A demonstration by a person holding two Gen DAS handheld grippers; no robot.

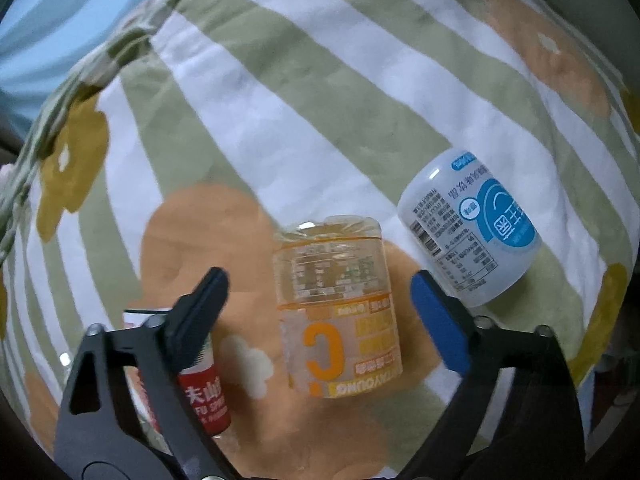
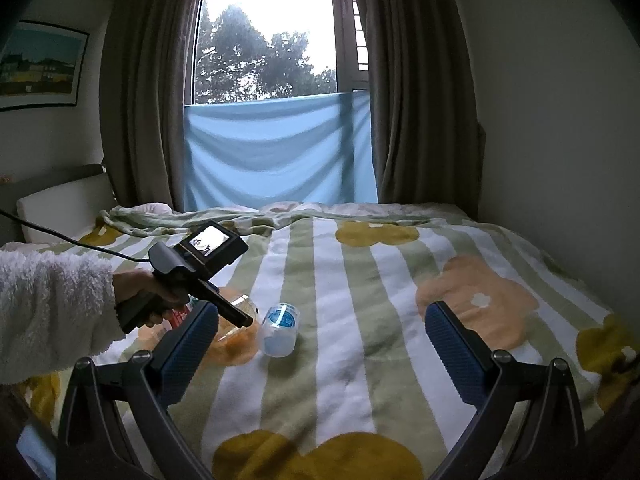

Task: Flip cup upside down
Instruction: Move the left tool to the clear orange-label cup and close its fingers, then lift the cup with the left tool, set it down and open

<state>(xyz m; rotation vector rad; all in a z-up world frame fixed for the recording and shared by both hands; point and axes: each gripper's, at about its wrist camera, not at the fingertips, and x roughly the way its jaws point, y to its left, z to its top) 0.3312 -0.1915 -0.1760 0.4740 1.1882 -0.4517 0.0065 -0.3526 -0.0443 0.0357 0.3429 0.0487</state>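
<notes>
On the bed (image 1: 360, 80), atop the striped flowered blanket (image 2: 360, 320), the clear orange cup (image 1: 336, 308) stood between the left gripper's (image 1: 320, 304) fingers, and its printing read upside down. The jaws were spread wide apart, one black pad and one blue pad either side of the cup, neither touching it. Just right of the cup lay a white bottle (image 1: 468, 236) with a blue label, tipped on its side. Behind the left finger sat a red-labelled bottle (image 1: 204, 396), partly hidden.

From the right wrist view, a hand (image 2: 140, 292) in a fluffy white sleeve held the left gripper low over the cup (image 2: 236, 336), with the white bottle (image 2: 280, 328) beside it. The right gripper (image 2: 320, 344) hovered well apart from both, jaws open and holding nothing, above bare blanket. Beyond the bed hung curtains (image 2: 420, 100) and a blue cloth (image 2: 280, 152) across the window (image 2: 268, 32).
</notes>
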